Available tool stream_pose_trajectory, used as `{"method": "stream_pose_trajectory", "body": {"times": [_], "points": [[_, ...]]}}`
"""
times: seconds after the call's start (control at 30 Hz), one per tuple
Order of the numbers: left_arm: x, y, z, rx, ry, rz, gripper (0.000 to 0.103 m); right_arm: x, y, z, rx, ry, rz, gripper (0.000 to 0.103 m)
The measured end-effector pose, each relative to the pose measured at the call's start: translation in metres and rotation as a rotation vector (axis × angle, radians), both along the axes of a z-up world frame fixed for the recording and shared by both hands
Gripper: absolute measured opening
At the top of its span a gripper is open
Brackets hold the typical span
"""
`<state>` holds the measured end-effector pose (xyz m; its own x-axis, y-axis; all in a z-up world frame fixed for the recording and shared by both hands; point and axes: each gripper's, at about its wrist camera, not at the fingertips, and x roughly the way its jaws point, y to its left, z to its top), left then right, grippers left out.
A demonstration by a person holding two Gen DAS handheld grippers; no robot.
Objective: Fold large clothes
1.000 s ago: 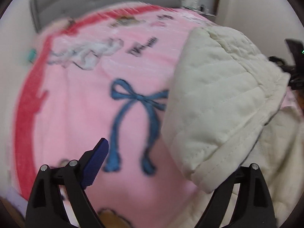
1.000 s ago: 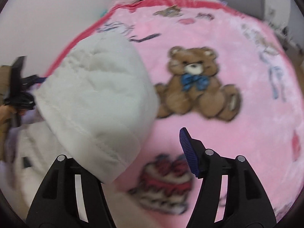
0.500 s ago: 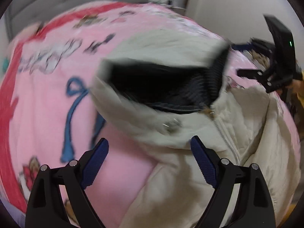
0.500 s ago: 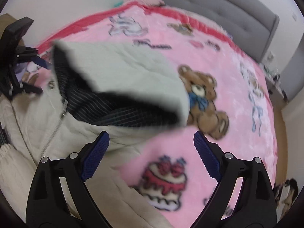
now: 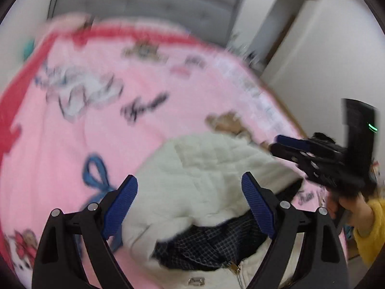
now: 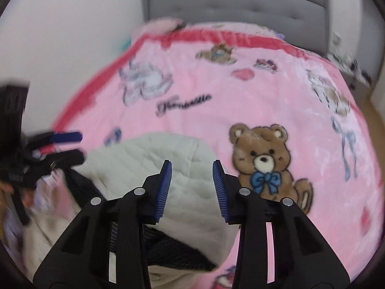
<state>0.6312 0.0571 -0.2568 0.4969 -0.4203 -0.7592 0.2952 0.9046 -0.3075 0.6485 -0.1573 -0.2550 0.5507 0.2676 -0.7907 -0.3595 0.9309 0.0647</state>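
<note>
Right, both my grippers are off the cloth and above the cream quilted jacket (image 5: 204,180), which lies on the pink blanket (image 5: 96,120) near the foot of the bed, its hood (image 6: 154,159) laid out flat toward the grey headboard (image 6: 240,2) and the dark checked lining (image 5: 211,243) showing at the neck opening. My left gripper (image 5: 190,207) is spread wide, nothing pinched; the hood's cream fabric sits well beyond the blue pads (image 5: 120,204), seen through the gap but not touched. My right gripper (image 6: 192,192) is closing as I speak, and from its own camera I see only the quilted hood behind the narrowing gap, with nothing caught between the pads. I can also see the right gripper from the left camera, held out to the side over the blanket by a hand in a yellow sleeve (image 5: 370,228), clear of the jacket. I'd judge the hood lies spread like that so the collar end is flat before any fold goes over it; the zip pull (image 5: 232,266) at the neck sits roughly central, which suggests the front is up and lined up along the bed. My read is that the fold proper hasn't begun. Next I'd want a grip on each side of the jacket. The padding is thick and springy, so a shallow pinch could slip.
</note>
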Motion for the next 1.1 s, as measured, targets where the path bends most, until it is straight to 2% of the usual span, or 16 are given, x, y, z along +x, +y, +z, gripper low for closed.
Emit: {"method": "stream_pose_trajectory", "body": {"times": [0.03, 0.13, 0.27, 0.37, 0.53, 0.6, 0.63, 0.67, 0.73, 0.77, 0.87, 0.9, 0.97, 1.0, 1.07, 1.1], "points": [[0.007, -0.002, -0.013, 0.055, 0.037, 0.018, 0.087, 0.001, 0.002, -0.009, -0.047, 0.019, 0.014, 0.034], [0.007, 0.004, -0.045, 0.126, 0.116, 0.042, 0.082, 0.003, -0.005, -0.041, -0.105, 0.107, 0.010, 0.032], [-0.002, 0.020, -0.095, 0.134, 0.209, 0.062, 0.082, -0.003, -0.022, -0.083, -0.116, 0.181, -0.001, 0.023], [-0.011, 0.023, -0.106, 0.121, 0.151, 0.081, 0.083, -0.008, -0.025, -0.106, -0.117, 0.200, -0.027, 0.023], [-0.021, 0.017, -0.103, 0.202, 0.076, 0.064, 0.083, -0.014, -0.012, -0.112, -0.206, 0.146, 0.003, 0.026], [-0.030, 0.014, -0.083, 0.242, -0.034, 0.004, 0.083, -0.021, -0.019, -0.089, -0.131, 0.078, 0.027, 0.043], [-0.035, 0.014, -0.071, 0.256, -0.095, -0.027, 0.083, -0.027, -0.023, -0.076, -0.079, 0.022, 0.045, 0.055], [-0.036, 0.015, -0.060, 0.262, -0.132, -0.036, 0.083, -0.033, -0.029, -0.059, -0.032, -0.060, 0.053, 0.062], [-0.025, 0.016, -0.052, 0.292, -0.124, -0.015, 0.083, -0.026, -0.034, -0.044, -0.020, -0.107, 0.025, 0.071], [-0.014, 0.017, -0.051, 0.287, -0.075, 0.006, 0.084, -0.013, -0.035, -0.044, -0.037, -0.071, -0.028, 0.073], [0.006, 0.015, -0.061, 0.304, 0.063, 0.062, 0.084, 0.023, -0.039, -0.070, -0.055, 0.165, -0.169, 0.073], [0.011, 0.011, -0.068, 0.314, 0.111, 0.071, 0.084, 0.029, -0.037, -0.081, -0.056, 0.234, -0.192, 0.072], [0.012, 0.006, -0.083, 0.258, 0.220, 0.050, 0.084, 0.028, -0.029, -0.096, -0.039, 0.291, -0.179, 0.064], [0.008, 0.004, -0.088, 0.244, 0.231, 0.046, 0.083, 0.024, -0.023, -0.101, -0.040, 0.296, -0.157, 0.055], [-0.002, 0.000, -0.087, 0.217, 0.182, 0.045, 0.054, 0.016, -0.018, -0.104, -0.033, 0.281, -0.137, 0.033], [-0.006, 0.001, -0.086, 0.212, 0.164, 0.055, 0.047, 0.011, -0.018, -0.101, -0.006, 0.260, -0.127, 0.028]]}}
